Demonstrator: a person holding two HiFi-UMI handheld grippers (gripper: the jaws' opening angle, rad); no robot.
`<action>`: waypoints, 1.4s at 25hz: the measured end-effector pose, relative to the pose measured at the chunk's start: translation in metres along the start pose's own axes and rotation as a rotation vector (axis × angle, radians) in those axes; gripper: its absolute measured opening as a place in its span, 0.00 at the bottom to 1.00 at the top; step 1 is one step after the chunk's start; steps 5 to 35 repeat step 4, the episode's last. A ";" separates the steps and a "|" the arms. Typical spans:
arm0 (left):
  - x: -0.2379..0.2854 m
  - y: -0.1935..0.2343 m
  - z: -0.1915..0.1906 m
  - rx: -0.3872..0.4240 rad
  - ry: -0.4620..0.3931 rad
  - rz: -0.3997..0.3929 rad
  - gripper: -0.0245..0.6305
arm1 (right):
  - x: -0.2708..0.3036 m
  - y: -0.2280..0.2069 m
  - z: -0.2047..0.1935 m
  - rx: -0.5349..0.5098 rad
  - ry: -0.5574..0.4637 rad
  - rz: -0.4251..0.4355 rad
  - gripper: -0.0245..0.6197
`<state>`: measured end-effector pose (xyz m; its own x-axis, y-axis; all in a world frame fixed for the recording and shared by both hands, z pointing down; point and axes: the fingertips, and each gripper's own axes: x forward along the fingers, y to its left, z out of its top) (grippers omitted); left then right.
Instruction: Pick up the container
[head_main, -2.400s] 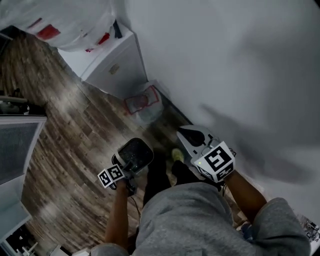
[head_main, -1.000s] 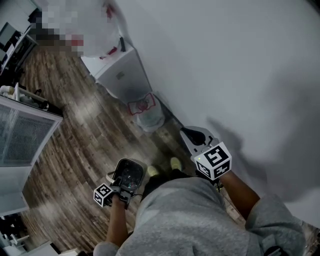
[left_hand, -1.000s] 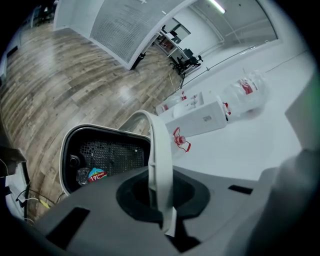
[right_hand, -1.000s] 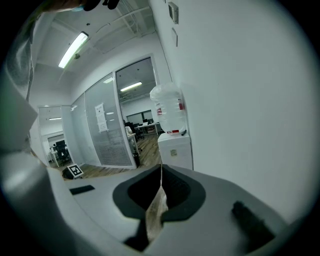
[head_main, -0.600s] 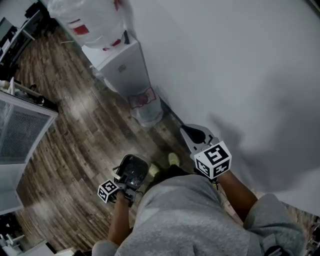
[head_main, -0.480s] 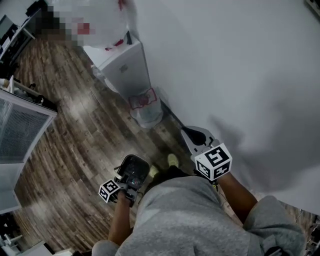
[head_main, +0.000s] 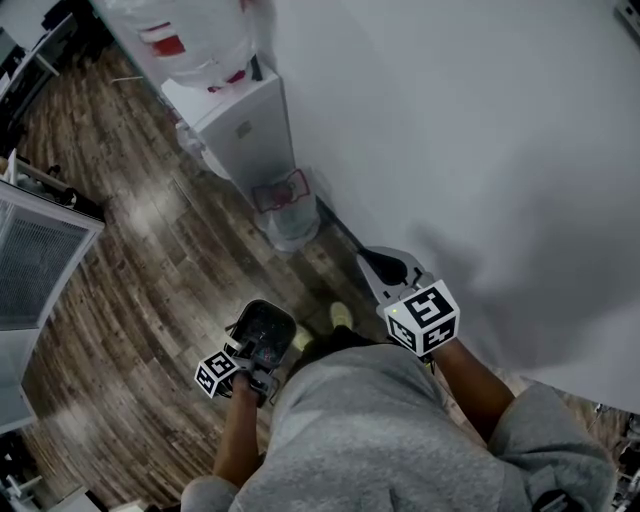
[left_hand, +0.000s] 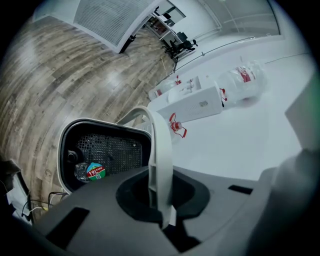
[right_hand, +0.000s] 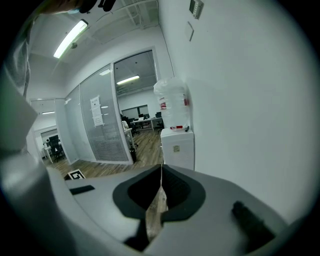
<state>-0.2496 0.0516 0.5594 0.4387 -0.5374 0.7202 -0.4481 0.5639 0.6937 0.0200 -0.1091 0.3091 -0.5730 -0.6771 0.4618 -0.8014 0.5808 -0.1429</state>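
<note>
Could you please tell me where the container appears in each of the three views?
Head view: the container is lower centre-left, over the wooden floor.
Left gripper view: lower left, open side facing the camera.
Right gripper view: not in it.
Shared landmark: the water dispenser against the white wall.

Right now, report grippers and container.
Left gripper shut on container handle; container off floor. Right gripper shut, empty. Water dispenser and small bin ahead along wall.
</note>
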 end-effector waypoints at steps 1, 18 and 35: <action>0.001 0.000 0.001 0.002 0.002 -0.001 0.06 | 0.001 0.000 -0.001 0.000 0.002 -0.001 0.08; 0.003 -0.001 0.005 0.009 0.007 -0.001 0.06 | 0.004 0.001 -0.003 0.002 0.006 -0.004 0.08; 0.003 -0.001 0.005 0.009 0.007 -0.001 0.06 | 0.004 0.001 -0.003 0.002 0.006 -0.004 0.08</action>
